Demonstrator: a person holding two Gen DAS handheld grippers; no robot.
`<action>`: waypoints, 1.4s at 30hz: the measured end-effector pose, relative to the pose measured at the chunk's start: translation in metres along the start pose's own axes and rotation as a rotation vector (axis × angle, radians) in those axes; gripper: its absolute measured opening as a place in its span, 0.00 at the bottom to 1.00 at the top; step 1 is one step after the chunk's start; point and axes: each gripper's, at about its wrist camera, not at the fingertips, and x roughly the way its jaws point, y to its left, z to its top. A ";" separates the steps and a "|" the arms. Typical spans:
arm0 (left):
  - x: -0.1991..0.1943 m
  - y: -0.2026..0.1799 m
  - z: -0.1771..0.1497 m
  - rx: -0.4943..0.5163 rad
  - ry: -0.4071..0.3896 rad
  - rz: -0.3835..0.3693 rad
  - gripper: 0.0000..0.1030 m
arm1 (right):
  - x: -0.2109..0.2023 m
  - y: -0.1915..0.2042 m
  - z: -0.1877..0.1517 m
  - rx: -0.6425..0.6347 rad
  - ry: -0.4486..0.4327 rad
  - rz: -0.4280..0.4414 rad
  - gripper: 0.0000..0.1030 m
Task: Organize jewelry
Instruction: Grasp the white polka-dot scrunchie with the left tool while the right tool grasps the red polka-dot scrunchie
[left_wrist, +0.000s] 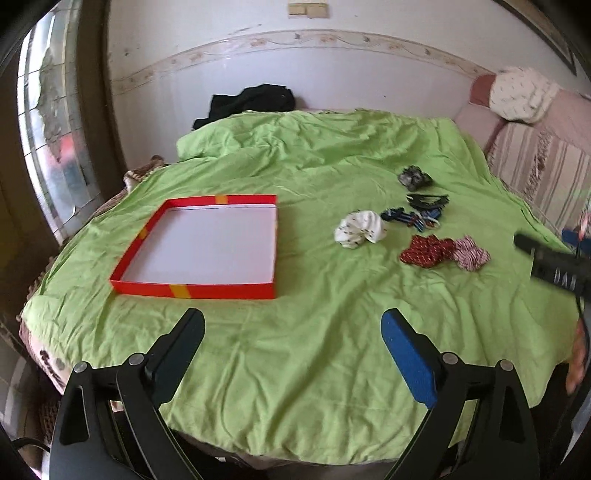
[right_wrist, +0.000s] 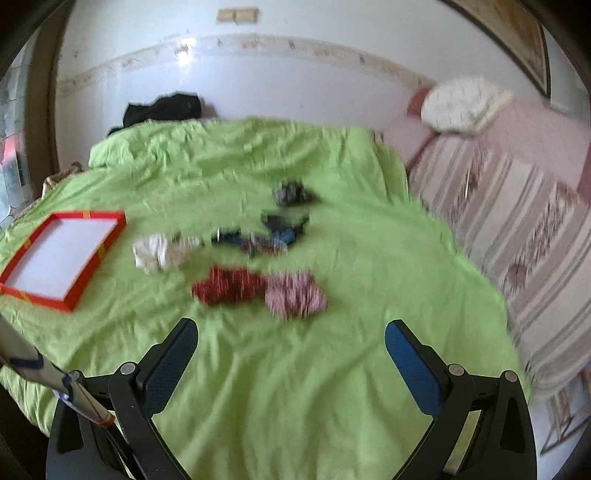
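A shallow red box (left_wrist: 192, 289) (right_wrist: 94, 264) with a white floor lies empty on the green sheet (left_wrist: 295, 350). To its right lies a cluster of hair accessories: a white scrunchie (left_wrist: 360, 229) (right_wrist: 160, 253), a red one (left_wrist: 426, 250) (right_wrist: 229, 286), a pink one (left_wrist: 471, 253) (right_wrist: 295, 295), blue and black clips (left_wrist: 417, 214) (right_wrist: 269, 230) and a grey piece (left_wrist: 413, 175) (right_wrist: 291, 194). My left gripper (left_wrist: 293, 323) hangs open above the sheet, nothing between its fingers. My right gripper (right_wrist: 291, 332) is open too, short of the red and pink scrunchies. The right wrist view is blurred.
A black garment (left_wrist: 251, 101) lies at the bed's far edge by the white wall. A striped pink blanket (right_wrist: 509, 229) with a white cushion (right_wrist: 461, 103) borders the bed on the right. A window (left_wrist: 55, 140) stands at left. The other gripper's dark body (left_wrist: 554, 266) shows at the right edge.
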 end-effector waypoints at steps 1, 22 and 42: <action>0.000 0.002 0.001 -0.003 -0.002 0.007 0.93 | 0.001 0.003 0.008 0.000 -0.025 -0.004 1.00; 0.084 -0.014 0.018 0.077 0.121 -0.033 0.93 | 0.087 -0.013 -0.014 0.198 0.199 0.170 0.89; 0.205 -0.059 0.085 0.152 0.202 -0.254 0.84 | 0.152 -0.023 -0.015 0.195 0.241 0.369 0.77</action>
